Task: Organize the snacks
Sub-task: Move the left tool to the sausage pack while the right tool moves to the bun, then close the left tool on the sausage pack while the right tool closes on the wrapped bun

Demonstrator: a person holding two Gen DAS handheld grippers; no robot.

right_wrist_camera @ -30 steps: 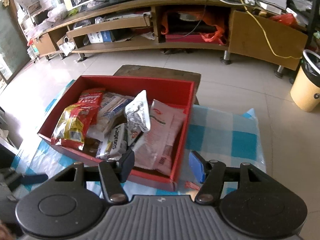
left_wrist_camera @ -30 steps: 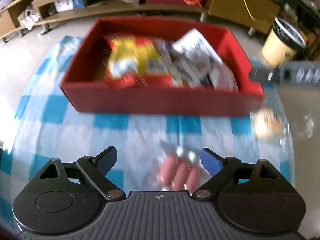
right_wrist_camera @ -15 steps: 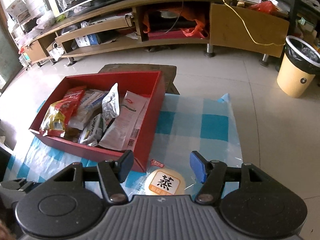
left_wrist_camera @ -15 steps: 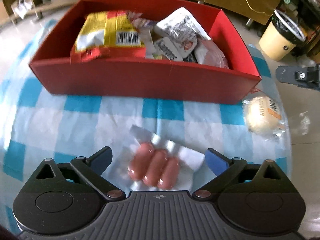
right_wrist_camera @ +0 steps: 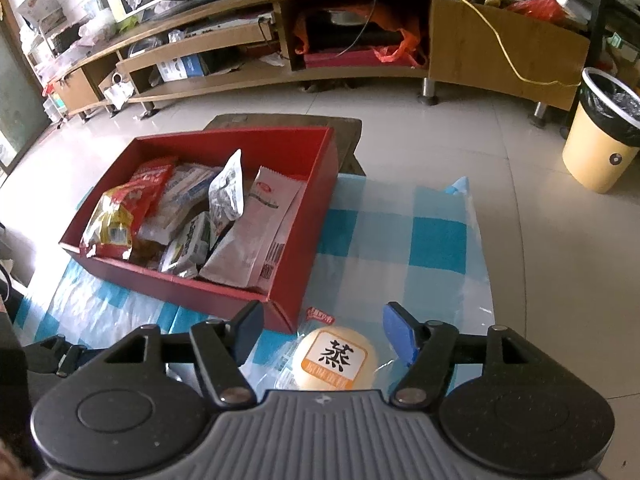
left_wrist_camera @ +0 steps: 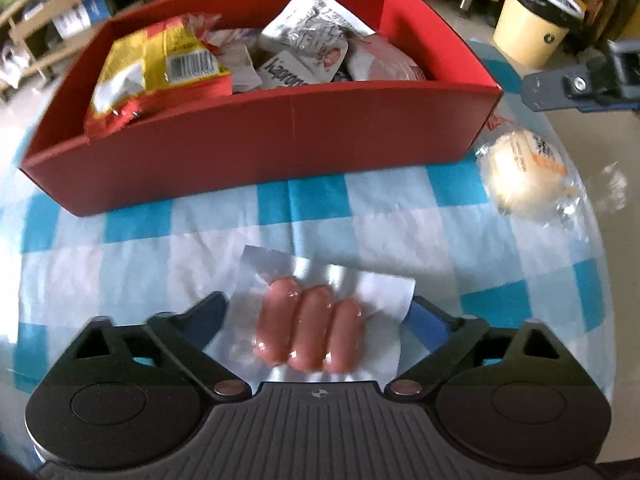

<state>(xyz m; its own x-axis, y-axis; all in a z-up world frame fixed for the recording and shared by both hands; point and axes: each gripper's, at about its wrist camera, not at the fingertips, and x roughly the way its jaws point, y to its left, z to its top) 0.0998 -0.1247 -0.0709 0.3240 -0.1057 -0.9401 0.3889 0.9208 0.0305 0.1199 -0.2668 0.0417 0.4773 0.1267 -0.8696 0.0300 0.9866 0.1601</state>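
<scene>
Left claw [left_wrist_camera: 316,316] gapes around sausage pack [left_wrist_camera: 312,334]; right claw [right_wrist_camera: 324,330] gapes around wrapped bun [right_wrist_camera: 336,358].

the near end of the sausage pack [left_wrist_camera: 316,320] is hidden behind the left gripper [left_wrist_camera: 316,316] body. the lower edge of the wrapped bun [right_wrist_camera: 336,360] is covered likewise. snack packets deep in the red box [left_wrist_camera: 280,136] are overlapped, their print mostly unreadable.

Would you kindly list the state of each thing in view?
Left gripper: open, straddling the sausage pack.
Right gripper: open, straddling the bun.
Sausage pack: sealed, flat on the cloth.
Bun: wrapped, on the cloth.
Red box: open, holding snacks.
Bin: lined, lidless.
</scene>
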